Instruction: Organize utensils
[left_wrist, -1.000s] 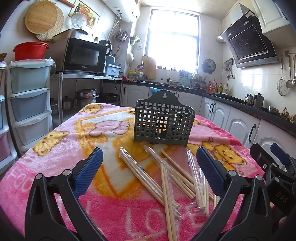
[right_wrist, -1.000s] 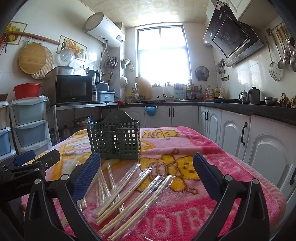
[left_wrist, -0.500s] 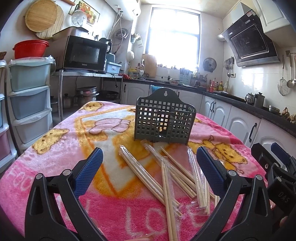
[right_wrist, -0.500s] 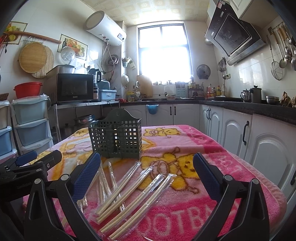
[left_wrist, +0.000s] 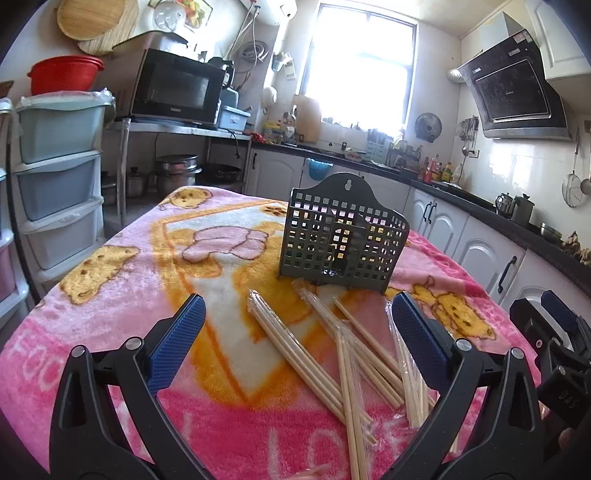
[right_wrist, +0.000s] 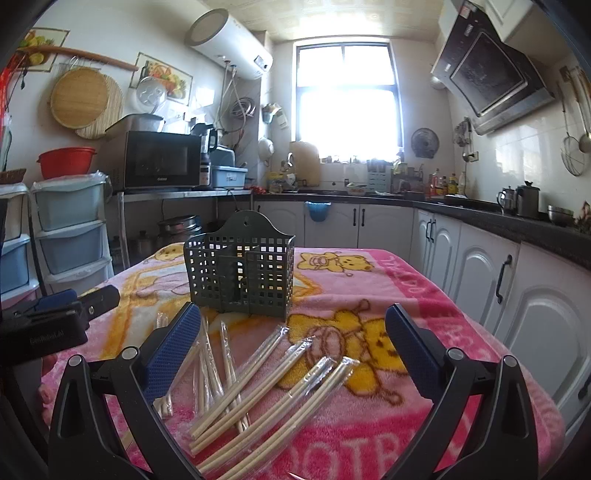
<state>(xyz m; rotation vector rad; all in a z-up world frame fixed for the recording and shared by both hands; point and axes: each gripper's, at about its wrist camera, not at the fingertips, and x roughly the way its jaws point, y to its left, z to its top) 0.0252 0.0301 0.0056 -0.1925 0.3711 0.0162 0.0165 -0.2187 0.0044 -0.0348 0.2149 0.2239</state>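
Here my left gripper (left_wrist: 295, 338) hangs above the pink blanket (left_wrist: 110, 295) with its jaws spread wide and nothing between them. My right gripper (right_wrist: 291, 343) is the same: the jaws stand far apart and they hold nothing. Each blue pad (right_wrist: 171, 350) is clear of the table.

The utensils are wrapped chopsticks (right_wrist: 258, 380), pairs in thin clear plastic sleeves, and they lie loose on the blanket in front of both grippers. In the right wrist view some pairs lie side by side and point up to the right, and other pairs (right_wrist: 207, 365) lie more to the left, crossing under them. In the left wrist view the same chopsticks (left_wrist: 332, 354) make a fan, some across the others.

Behind them stands the dark green holder (left_wrist: 341, 240), a plastic basket with square holes and a rounded back plate with a hanging hole. It stands upright on the blanket. I see a divider inside it, and no chopsticks in it. The nearest sleeve ends come just beside its base.

In the left wrist view the right gripper (left_wrist: 554, 343) shows at the right edge.
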